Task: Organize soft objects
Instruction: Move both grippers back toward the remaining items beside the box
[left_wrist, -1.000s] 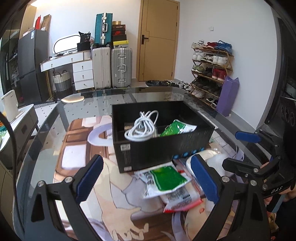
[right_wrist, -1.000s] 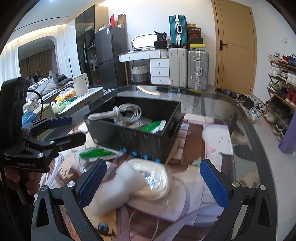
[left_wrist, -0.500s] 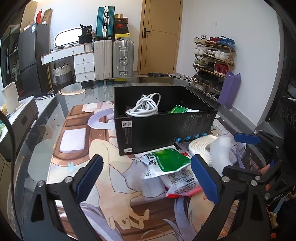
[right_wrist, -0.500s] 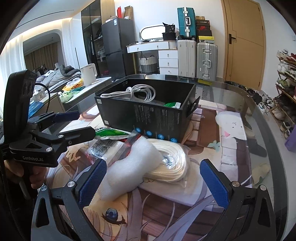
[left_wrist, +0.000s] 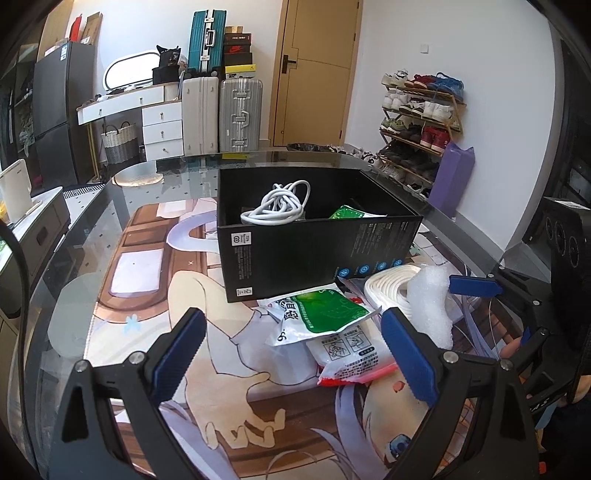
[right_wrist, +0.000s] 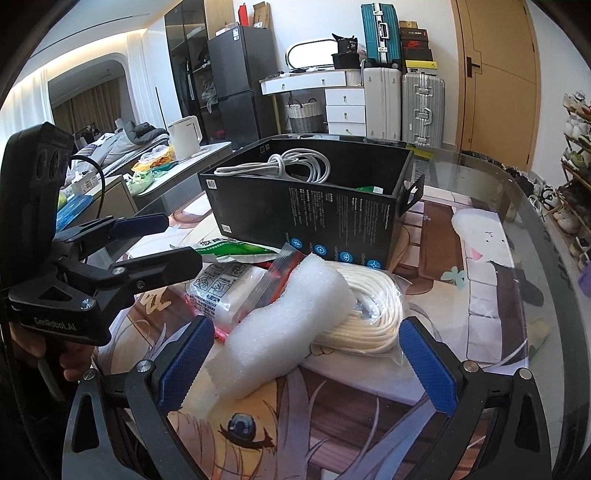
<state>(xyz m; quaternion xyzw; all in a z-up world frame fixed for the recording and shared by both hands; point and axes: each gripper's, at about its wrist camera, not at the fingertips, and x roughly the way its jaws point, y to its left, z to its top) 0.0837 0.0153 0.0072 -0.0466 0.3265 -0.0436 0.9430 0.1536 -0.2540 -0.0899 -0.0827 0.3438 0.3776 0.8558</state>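
Note:
A black box (left_wrist: 314, 247) stands on the glass table and holds a white cable coil (left_wrist: 279, 206) and a green packet (left_wrist: 351, 213). In front of it lie a green-and-white packet (left_wrist: 321, 310), a white packet with a red edge (left_wrist: 351, 356), a bagged white rope coil (right_wrist: 365, 314) and a white foam piece (right_wrist: 284, 325). My left gripper (left_wrist: 295, 354) is open and empty, just short of the packets. My right gripper (right_wrist: 306, 365) is open and empty, its fingers either side of the foam piece's near end.
The table has a cartoon-print mat (left_wrist: 147, 288) under glass. The box (right_wrist: 314, 214) also shows in the right wrist view. Beyond the table stand suitcases (left_wrist: 221, 107), a white drawer desk (left_wrist: 147, 118), a shoe rack (left_wrist: 421, 122) and a side counter with a kettle (right_wrist: 184, 136).
Both grippers have pulled back from the box and risen, so the box looks farther and the items in front show more fully. Both stay open. No object has moved.

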